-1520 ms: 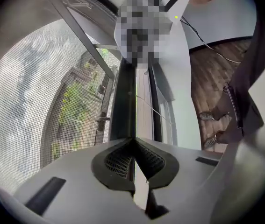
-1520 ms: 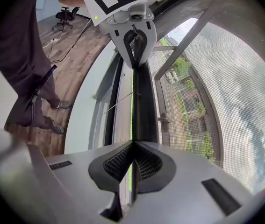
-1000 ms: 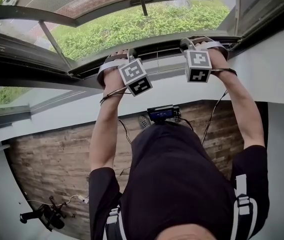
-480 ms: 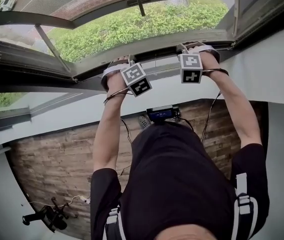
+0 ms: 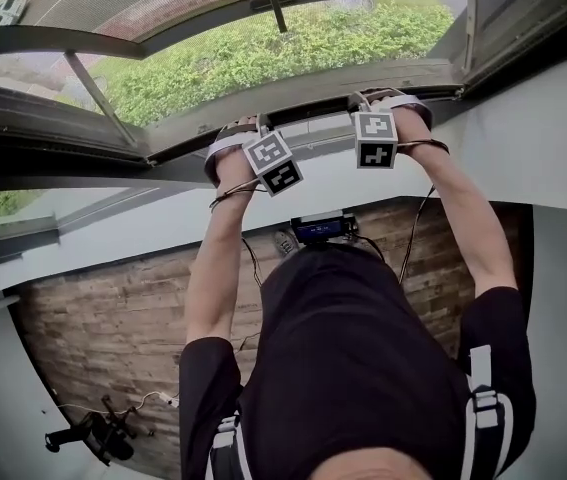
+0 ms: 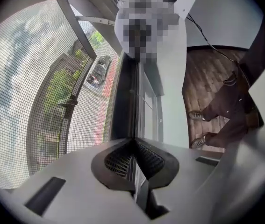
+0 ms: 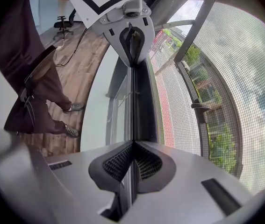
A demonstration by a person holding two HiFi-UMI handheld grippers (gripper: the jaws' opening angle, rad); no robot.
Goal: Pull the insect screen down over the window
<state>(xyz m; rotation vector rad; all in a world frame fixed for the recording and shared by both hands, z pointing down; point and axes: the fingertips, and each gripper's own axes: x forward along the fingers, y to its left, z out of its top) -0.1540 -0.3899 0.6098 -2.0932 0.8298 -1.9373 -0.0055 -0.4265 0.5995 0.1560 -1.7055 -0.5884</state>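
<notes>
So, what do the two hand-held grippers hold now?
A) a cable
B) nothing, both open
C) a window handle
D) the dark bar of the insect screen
D: the left hand-held gripper and the right hand-held gripper each have jaws shut on the dark bar, with the mesh beside it.

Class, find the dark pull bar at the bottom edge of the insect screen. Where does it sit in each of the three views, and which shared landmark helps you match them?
Head view: the dark pull bar runs across the upper middle.
Left gripper view: centre, the bar rises from the shut left claw.
Right gripper view: centre, the bar rises from the shut right claw.
Shared landmark: the brown wooden floor.
</notes>
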